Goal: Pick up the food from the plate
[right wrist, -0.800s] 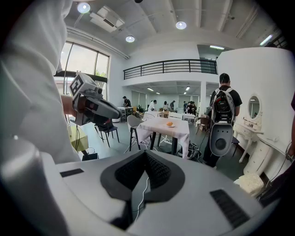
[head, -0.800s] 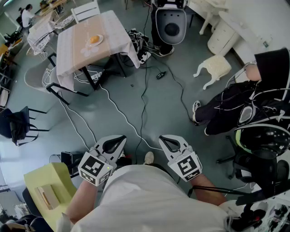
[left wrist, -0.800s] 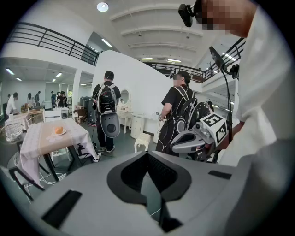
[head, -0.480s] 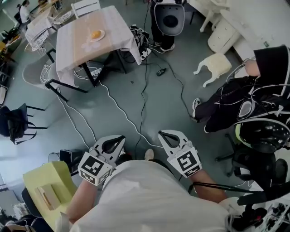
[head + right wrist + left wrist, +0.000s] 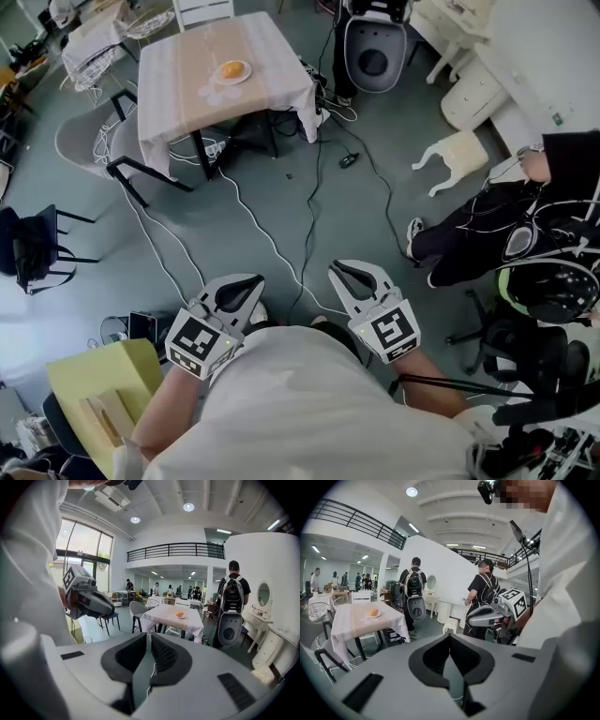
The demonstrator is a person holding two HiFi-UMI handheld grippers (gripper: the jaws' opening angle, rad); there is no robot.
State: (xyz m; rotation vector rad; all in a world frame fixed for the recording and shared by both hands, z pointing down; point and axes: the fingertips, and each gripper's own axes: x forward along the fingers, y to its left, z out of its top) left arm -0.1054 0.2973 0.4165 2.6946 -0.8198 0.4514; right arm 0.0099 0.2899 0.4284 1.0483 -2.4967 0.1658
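left tool (image 5: pixel 251 281) and right tool (image 5: pixel 337 270) are sitting closed together, empty; the food (image 5: pixel 232 68) on the plate (image 5: pixel 246 76) is looking light and soft, asking for a gentle pinch across its sides.

A white shirt (image 5: pixel 309 412) — the grey left gripper (image 5: pixel 249 283) and right gripper (image 5: pixel 341 272) have black pads (image 5: pixel 461 654) and black-and-white marker cubes (image 5: pixel 199 343).

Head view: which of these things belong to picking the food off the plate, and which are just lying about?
Part of the job:
food
plate
table
left tongs, shut and empty
right tongs, shut and empty

Just lying about:
floor cables
tipped white stool
black chair
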